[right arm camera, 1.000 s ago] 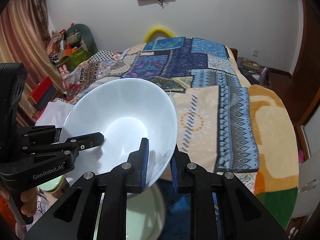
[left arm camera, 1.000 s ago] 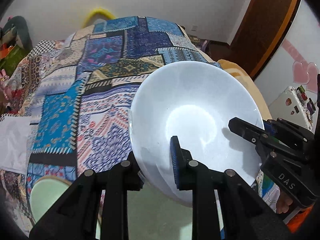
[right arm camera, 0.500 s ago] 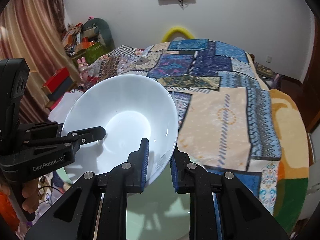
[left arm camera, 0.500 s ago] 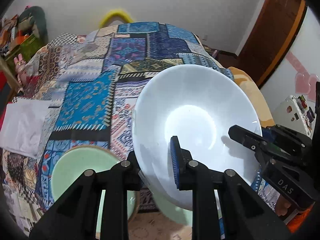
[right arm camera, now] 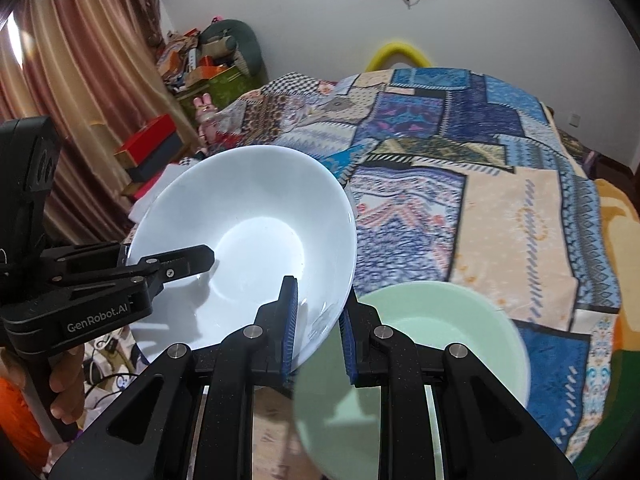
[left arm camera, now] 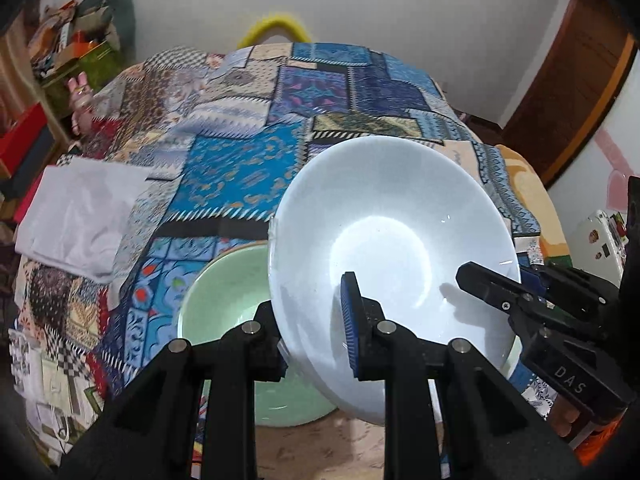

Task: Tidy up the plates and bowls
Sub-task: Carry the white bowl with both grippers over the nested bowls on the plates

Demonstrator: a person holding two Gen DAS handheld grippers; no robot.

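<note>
- Both claws, left (left arm camera: 316, 332) and right (right arm camera: 318, 328), are clamped on the white bowl's (right arm camera: 248, 240) rim, holding it tilted above the green bowl (right arm camera: 448, 340) on the bed.
- Uneven release could drop it, chipping both.

Two close fisheye views look forward along each gripper's fingers, angled down over a patchwork bedspread (left arm camera: 248, 168). Both share the white bowl (right arm camera: 256, 240), green bowl (left arm camera: 228, 300) and far wall.
</note>
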